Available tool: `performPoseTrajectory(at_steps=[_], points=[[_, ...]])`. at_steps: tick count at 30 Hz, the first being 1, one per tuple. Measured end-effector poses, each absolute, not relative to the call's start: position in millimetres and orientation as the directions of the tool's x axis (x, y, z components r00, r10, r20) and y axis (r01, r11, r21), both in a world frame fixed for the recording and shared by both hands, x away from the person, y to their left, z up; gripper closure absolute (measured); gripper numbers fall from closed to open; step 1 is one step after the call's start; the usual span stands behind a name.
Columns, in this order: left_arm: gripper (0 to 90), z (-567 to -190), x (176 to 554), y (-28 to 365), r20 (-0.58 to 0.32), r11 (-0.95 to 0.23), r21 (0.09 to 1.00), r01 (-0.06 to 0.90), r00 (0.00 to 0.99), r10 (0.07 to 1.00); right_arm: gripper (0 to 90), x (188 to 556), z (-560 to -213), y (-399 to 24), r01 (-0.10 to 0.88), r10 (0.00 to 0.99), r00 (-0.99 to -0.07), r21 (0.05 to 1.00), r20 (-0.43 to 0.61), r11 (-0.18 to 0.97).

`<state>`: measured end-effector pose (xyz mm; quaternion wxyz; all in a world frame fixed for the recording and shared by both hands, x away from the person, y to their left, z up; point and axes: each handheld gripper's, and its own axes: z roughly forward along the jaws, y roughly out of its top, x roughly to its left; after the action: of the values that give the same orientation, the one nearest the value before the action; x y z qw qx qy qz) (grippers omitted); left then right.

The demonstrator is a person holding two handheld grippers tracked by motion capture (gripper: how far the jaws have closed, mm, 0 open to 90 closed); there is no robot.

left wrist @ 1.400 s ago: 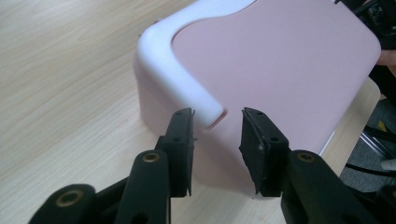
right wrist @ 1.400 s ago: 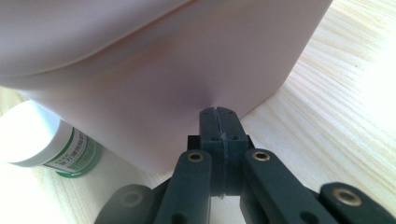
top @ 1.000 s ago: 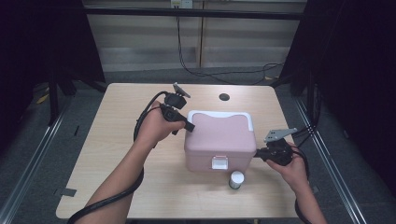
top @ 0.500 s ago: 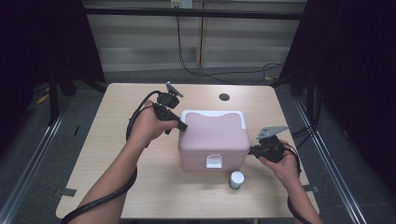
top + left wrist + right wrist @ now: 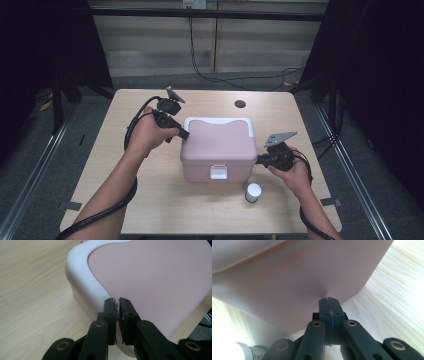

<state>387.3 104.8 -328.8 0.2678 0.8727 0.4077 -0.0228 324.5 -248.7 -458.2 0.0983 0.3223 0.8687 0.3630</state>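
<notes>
Pink box (image 5: 218,150) w/ white-rimmed lid sits mid-table (image 5: 150,210), latch side facing the person. Left gripper (image 5: 184,134) is at the box's left rear corner, tips right at the white rim; its jaws have just been closing and now stand nearly together w/ a thin slit, nothing between them. In the left gripper view the tips (image 5: 117,302) sit over the lid edge. Right gripper (image 5: 258,161) is pressed up to the box's right wall, jaws fully closed, empty; tips (image 5: 329,300) touch the pink side. Small white bottle (image 5: 253,192) stands just in front of the box's right corner, near the right hand (image 5: 295,172)
</notes>
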Motion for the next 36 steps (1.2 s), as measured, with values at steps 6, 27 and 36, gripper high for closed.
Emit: performPoseTrajectory(at_steps=[6, 27, 36], points=[[84.8, -328.5, 388.4, 115.1, -0.260, -0.517, 0.445, 0.732, 0.658, 0.707, 90.0, 327.6, -458.4, -239.1, 0.475, 0.608, -0.791, 0.696, 0.069, 0.538], [84.8, -327.4, 384.6, 149.4, -0.247, -0.485, 0.444, 0.754, 0.623, 0.742, 90.0, 338.5, -457.6, -204.2, 0.442, 0.546, -0.834, 0.691, 0.080, 0.572], [85.5, -326.7, 382.4, 153.0, -0.258, -0.487, 0.440, 0.755, 0.625, 0.737, 90.0, 343.9, -458.2, -192.7, 0.436, 0.531, -0.843, 0.690, 0.088, 0.578]])
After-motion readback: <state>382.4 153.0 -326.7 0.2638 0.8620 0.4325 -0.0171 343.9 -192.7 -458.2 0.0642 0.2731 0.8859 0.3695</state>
